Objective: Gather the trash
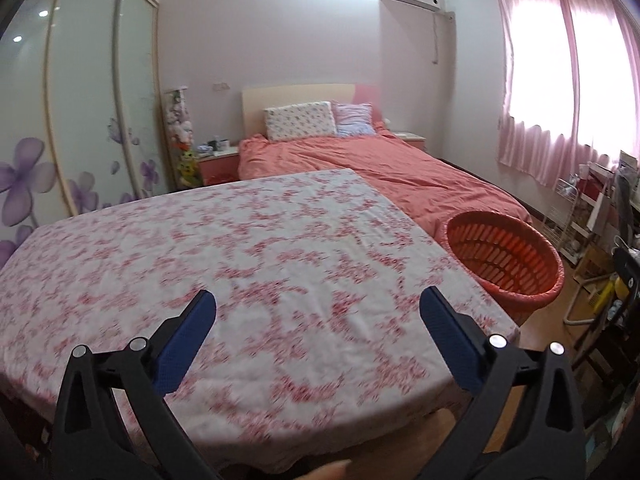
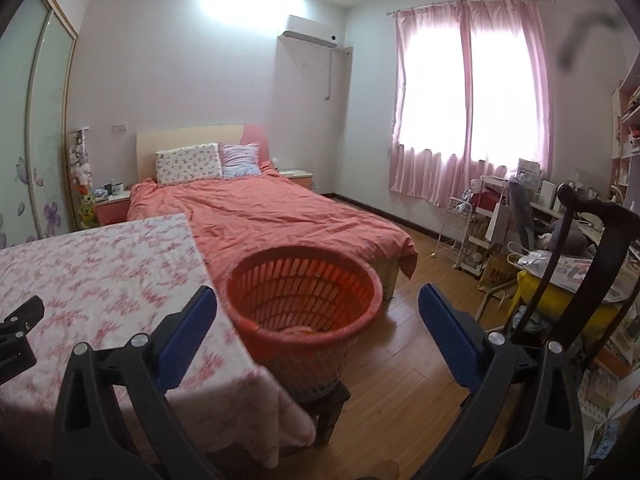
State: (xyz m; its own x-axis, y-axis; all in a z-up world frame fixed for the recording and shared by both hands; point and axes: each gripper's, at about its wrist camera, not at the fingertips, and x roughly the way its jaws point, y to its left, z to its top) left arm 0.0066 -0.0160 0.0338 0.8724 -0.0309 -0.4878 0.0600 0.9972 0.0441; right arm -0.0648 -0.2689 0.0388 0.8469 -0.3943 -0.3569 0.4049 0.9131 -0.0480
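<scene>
A red slatted basket [image 2: 304, 292] stands on a dark stool [image 2: 328, 400] just right of a table under a pink floral cloth [image 1: 224, 264]. Something pale orange lies at the basket's bottom [image 2: 298, 330]. The basket also shows in the left wrist view [image 1: 504, 256]. My left gripper [image 1: 318, 316] is open and empty above the near part of the cloth. My right gripper [image 2: 318, 312] is open and empty, in front of the basket. The left gripper's body shows at the right wrist view's left edge [image 2: 16, 332]. No trash shows on the cloth.
A bed with a salmon cover [image 2: 272, 216] lies behind the table and basket. A dark wooden chair [image 2: 592, 248], cluttered racks and a desk [image 2: 500, 216] fill the right side. A sliding wardrobe [image 1: 80, 112] stands at the left. The floor is wood [image 2: 412, 360].
</scene>
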